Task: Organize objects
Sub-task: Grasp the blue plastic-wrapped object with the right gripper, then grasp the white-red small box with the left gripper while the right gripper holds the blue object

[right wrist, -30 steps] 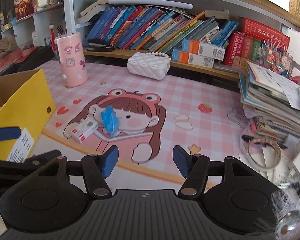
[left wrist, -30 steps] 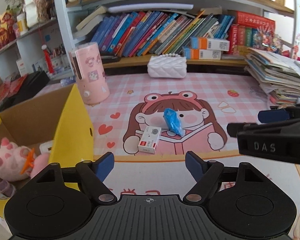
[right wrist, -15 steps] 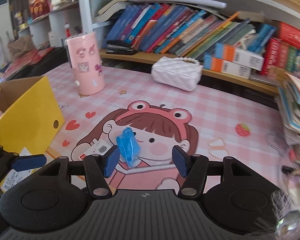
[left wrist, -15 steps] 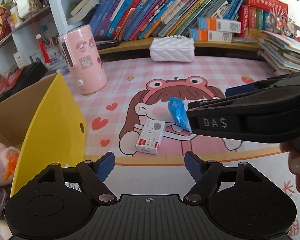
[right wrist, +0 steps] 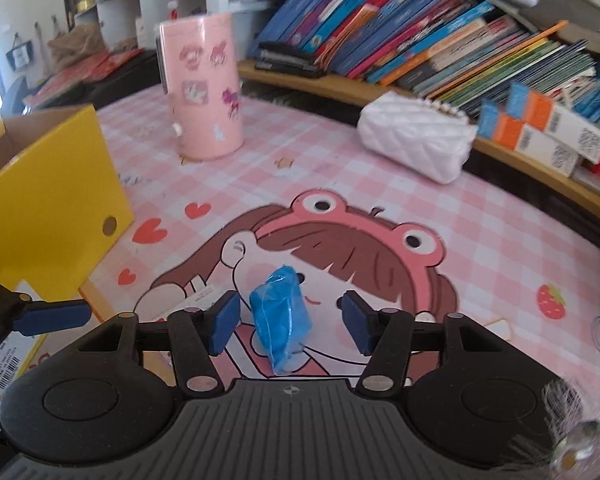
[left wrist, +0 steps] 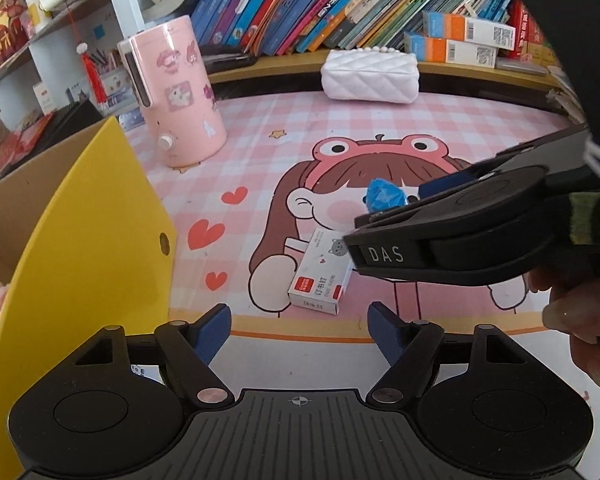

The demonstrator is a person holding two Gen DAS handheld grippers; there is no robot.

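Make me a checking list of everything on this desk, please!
Surface: pink checked cartoon mat.
Job's things: blue wrapped packet and small white box lie on mat; yellow box at left.
Clutter: pink canister, white quilted purse.
Grippers: right tool open around packet, jaws just closing; left tool open, jaws just narrowing, nothing between.
Cables: nothing seen.
Surroundings: shelves of books.

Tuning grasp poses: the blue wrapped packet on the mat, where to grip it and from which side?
Grip the blue packet across its narrow middle, coming from above and the near edge. It lies lengthwise along the approach line, flat flanks facing each pad. The right gripper already straddles it, jaws just closing, pads not yet touching. The staple box sits clear.
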